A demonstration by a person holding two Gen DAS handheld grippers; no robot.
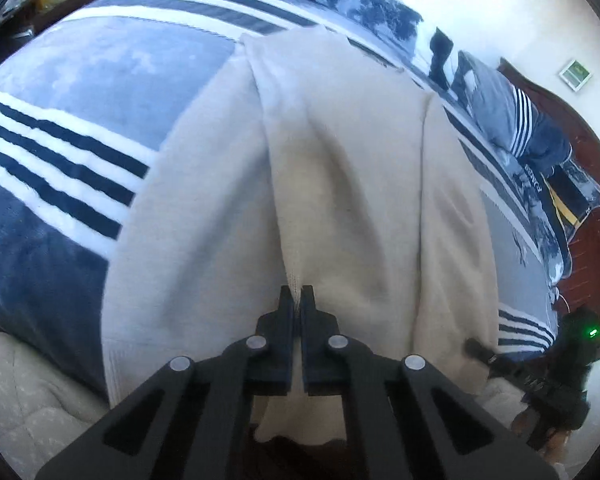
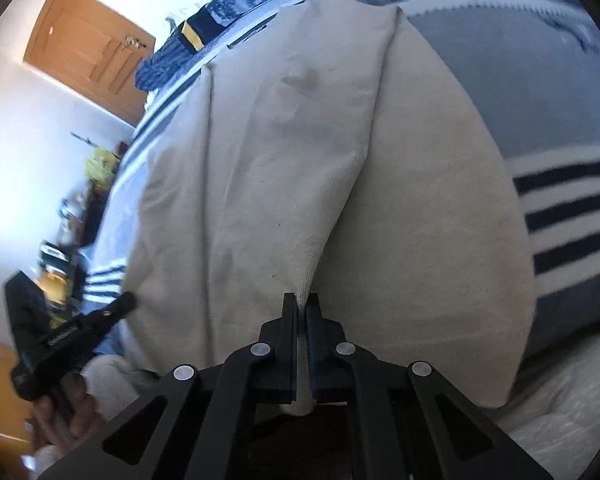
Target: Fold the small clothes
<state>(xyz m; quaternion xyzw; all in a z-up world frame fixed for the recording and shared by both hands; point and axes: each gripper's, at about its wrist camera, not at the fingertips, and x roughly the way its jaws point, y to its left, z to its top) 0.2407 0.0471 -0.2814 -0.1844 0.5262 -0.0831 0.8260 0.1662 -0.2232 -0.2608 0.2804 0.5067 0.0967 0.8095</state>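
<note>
A cream-coloured garment (image 1: 340, 184) lies spread on a blue blanket with dark and white stripes (image 1: 80, 92). My left gripper (image 1: 297, 292) is shut on the garment's near edge, cloth pinched between its fingers. In the right wrist view the same garment (image 2: 280, 152) fills the middle, with a folded flap down its centre. My right gripper (image 2: 301, 300) is shut on the near tip of that flap. Each gripper shows at the edge of the other's view: the right one (image 1: 476, 346) and the left one (image 2: 124, 300).
The striped blanket (image 2: 560, 208) covers a bed. Pillows (image 1: 520, 120) and a dark wooden headboard (image 1: 592, 216) stand at the right. A wooden door (image 2: 88, 48) and a cluttered shelf (image 2: 96, 168) are at the left. A pale quilt (image 1: 28, 392) hangs at the bed's near edge.
</note>
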